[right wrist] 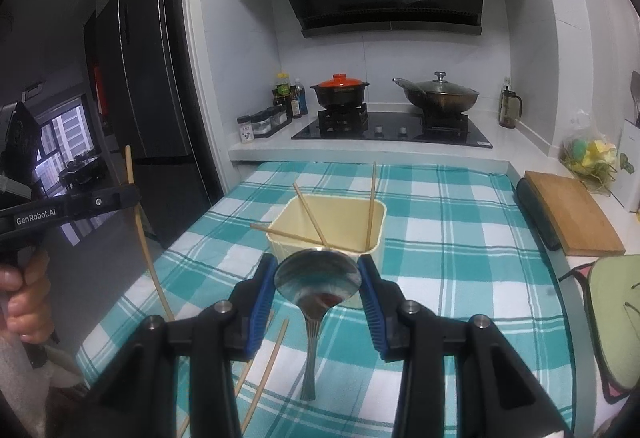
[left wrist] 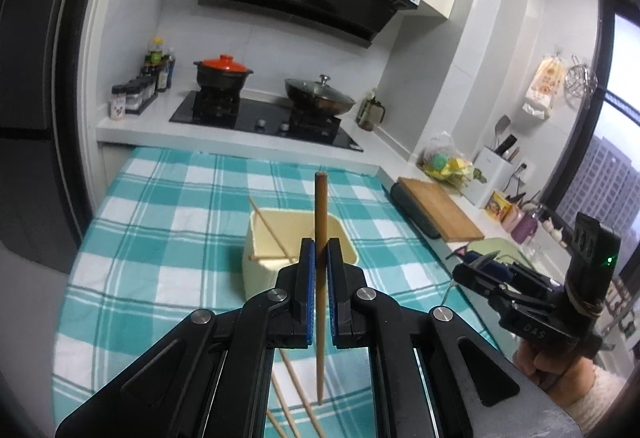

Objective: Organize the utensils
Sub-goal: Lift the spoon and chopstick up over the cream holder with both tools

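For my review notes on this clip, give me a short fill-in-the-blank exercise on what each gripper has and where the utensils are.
1. The left gripper is shut on a single ____.
2. The right gripper holds a metal ____ by its bowl, handle hanging down.
3. The cream container already has ____ chopsticks in it.
4. It stands on a ____ cloth.

Missing words: chopstick; spoon; three; checked

The held chopstick, the spoon.
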